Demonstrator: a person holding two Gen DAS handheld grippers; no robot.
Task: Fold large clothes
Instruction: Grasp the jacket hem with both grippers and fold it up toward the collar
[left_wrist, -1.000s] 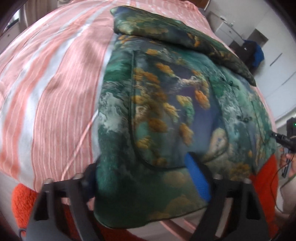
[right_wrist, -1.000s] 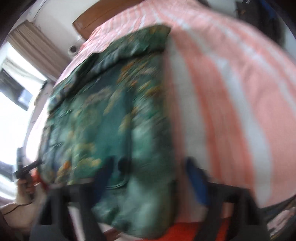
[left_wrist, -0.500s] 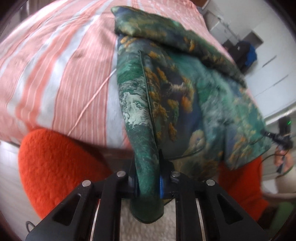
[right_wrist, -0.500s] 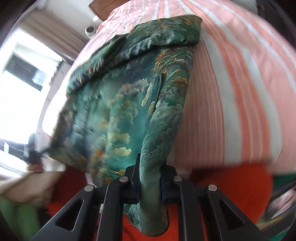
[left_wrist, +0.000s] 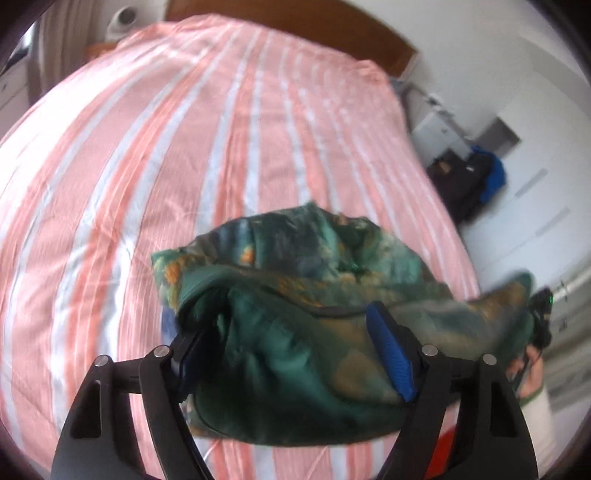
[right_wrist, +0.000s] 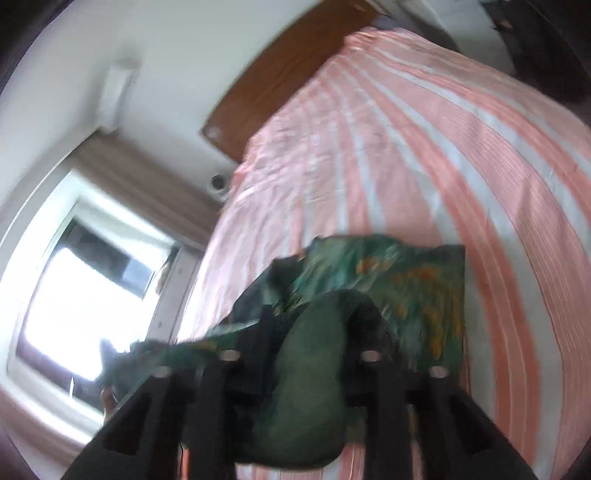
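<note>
The green landscape-print garment (left_wrist: 295, 295) lies bunched and doubled over on the pink and white striped bed (left_wrist: 184, 147). My left gripper (left_wrist: 284, 325) hangs over its near fold. Its jaws are opening wide, and the cloth sags loosely between the black left finger and the blue right pad (left_wrist: 391, 358). In the blurred right wrist view, the same garment (right_wrist: 413, 288) bulges up between the fingers of my right gripper (right_wrist: 317, 321). Those jaws are opening too, and the fold stands in the gap.
A wooden headboard (left_wrist: 295, 14) closes the far end of the bed (right_wrist: 443, 147). A white cabinet with a dark bag (left_wrist: 465, 173) stands on the right. A bright window (right_wrist: 85, 295) is on the left side. A hand (left_wrist: 528, 369) shows at the right edge.
Both grippers shut on the near hem, lifted it and carried it forward over the rest of the garment. Their jaws now stand apart and the garment lies doubled over.
</note>
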